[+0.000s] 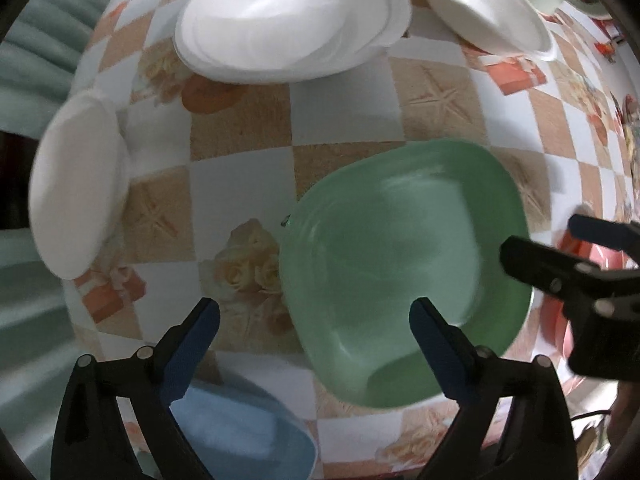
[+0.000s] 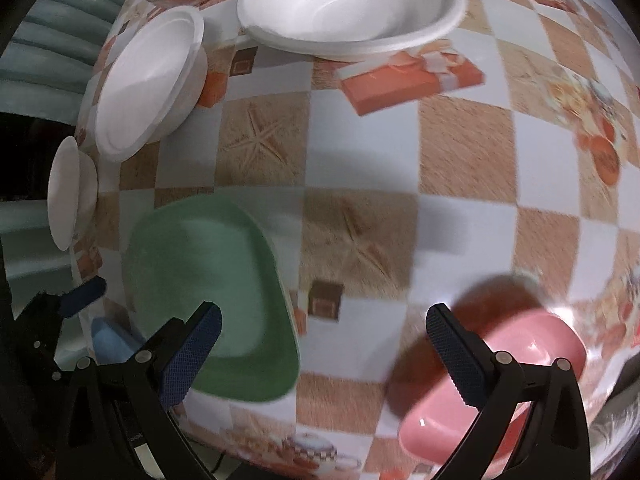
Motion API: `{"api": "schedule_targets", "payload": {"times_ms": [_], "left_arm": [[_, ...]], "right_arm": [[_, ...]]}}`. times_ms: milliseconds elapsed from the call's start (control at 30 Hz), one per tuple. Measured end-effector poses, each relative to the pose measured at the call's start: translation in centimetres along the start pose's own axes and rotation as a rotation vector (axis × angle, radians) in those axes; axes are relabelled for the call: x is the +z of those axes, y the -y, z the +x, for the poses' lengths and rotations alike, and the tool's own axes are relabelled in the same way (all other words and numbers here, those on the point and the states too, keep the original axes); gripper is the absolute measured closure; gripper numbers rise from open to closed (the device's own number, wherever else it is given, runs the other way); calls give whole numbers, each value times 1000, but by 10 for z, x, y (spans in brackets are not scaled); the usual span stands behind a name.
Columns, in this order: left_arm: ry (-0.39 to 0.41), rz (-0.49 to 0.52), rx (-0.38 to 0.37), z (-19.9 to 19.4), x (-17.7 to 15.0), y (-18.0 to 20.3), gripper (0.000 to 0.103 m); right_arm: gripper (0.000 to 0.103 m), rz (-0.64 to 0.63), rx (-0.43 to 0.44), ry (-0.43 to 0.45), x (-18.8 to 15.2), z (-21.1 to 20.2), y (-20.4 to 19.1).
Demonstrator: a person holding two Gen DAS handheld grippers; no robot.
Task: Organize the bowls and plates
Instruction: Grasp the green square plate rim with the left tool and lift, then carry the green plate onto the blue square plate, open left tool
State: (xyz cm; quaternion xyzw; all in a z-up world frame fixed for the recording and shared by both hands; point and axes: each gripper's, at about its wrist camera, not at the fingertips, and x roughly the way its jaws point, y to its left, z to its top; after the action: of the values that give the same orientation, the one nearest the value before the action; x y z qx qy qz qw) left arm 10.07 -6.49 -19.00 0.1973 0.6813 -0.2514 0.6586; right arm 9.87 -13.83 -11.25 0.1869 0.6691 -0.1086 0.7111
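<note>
Left gripper [image 1: 314, 314]: black angular frame, round silver screws.
Left pads [image 1: 192, 344]: dark blue, fine textured.
Right gripper [image 2: 324, 322]: same black frame, silver screws.
Right pads [image 2: 456, 354]: dark blue, ridged cross-hatch.

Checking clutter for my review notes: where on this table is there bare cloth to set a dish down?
Bare cloth lies between the green plate, the white bowl and the pink bowl. It is crowded on the left, where the blue dish and white plates sit close around the green one.
</note>
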Motion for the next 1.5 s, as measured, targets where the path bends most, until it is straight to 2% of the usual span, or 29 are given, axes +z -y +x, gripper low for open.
{"api": "schedule_targets", "payload": {"times_ms": [33, 100, 300, 333, 367, 400, 433, 467, 500, 633, 700, 867, 933, 1100, 1200, 1367, 1433, 1500], "left_arm": [[-4, -3, -4, 4, 4, -1, 9], [-15, -3, 2, 12, 10, -3, 17], [-15, -42, -48, 21, 25, -19, 21], [-16, -44, -54, 20, 26, -20, 22], [-18, -44, -67, 20, 28, -21, 26], [-18, -44, -81, 20, 31, -24, 28], [-16, -40, -81, 20, 34, -25, 29], [-14, -33, -79, 20, 35, -26, 32], [-8, -22, -83, 19, 36, -27, 37], [-12, -23, -84, 17, 46, -33, 40], [-15, -26, -86, 15, 49, -39, 47], [-7, -10, -93, 4, 53, -49, 50], [8, -7, -94, -3, 59, -55, 50], [34, -3, -107, -17, 61, -80, 60], [16, 1, -109, -14, 58, -90, 64], [-2, 43, -81, -10, 67, -113, 65], [16, 62, -84, -16, 75, -122, 65], [15, 63, -87, -21, 69, -124, 65]], "right_arm": [[0, 0, 5, -5, 2, 4, -1], [8, -3, 25, -9, 4, 9, -3], [13, -77, 6, 17, 9, 7, -20], [22, -87, -1, 23, 9, 5, -22], [40, -107, -11, 32, 8, 3, -27], [51, -124, 5, 33, 6, 2, -30], [75, -125, 50, 12, 4, 4, -31], [81, -110, 87, -13, 4, 7, -30], [81, -102, 98, -6, 5, 6, -29], [81, -75, 115, -13, 5, 3, -23], [81, -69, 114, -18, -4, 7, -17], [81, -38, 121, -25, -8, 2, -8], [81, -39, 118, -25, -22, 3, -8], [81, -10, 118, -33, -29, -3, -5], [81, 11, 119, -45, -30, 1, 2], [81, 36, 133, -57, -24, 11, 12], [81, 39, 128, -67, -26, 13, 23], [81, 54, 138, -80, -30, 10, 35]]}}
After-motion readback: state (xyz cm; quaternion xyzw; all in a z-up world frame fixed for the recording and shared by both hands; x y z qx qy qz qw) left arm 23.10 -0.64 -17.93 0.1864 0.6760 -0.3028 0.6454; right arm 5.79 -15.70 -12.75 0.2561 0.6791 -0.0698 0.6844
